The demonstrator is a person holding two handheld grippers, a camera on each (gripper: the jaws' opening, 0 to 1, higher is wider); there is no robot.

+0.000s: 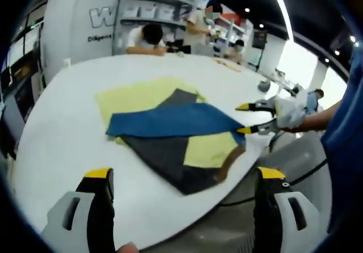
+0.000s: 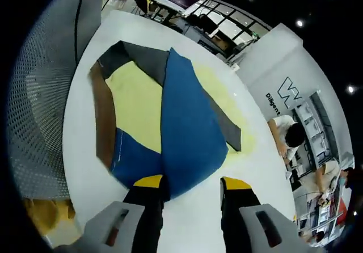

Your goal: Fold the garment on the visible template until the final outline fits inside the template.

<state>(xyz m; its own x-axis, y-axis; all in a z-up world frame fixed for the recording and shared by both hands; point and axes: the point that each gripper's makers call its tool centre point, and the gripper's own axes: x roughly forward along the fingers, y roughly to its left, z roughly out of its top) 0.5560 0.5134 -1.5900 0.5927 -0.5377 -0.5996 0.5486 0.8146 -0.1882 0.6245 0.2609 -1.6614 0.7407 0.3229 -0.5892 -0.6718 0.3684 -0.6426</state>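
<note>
The right tool (image 2: 186,188) stands open at the blue garment's (image 2: 190,128) edge on the white desk (image 2: 266,168); the left tool (image 1: 184,176) is open, holding nothing, above the yellow template (image 1: 133,97)

Garment (image 1: 170,122): plain blue upper fold over dark grey panels, no pattern visible. Template (image 1: 133,97) beneath it is pale yellow on a white tabletop (image 1: 62,145). Gripper fingers (image 2: 148,182) are black with yellow tips; their housings appear light grey, though edge distortion limits certainty.
</note>
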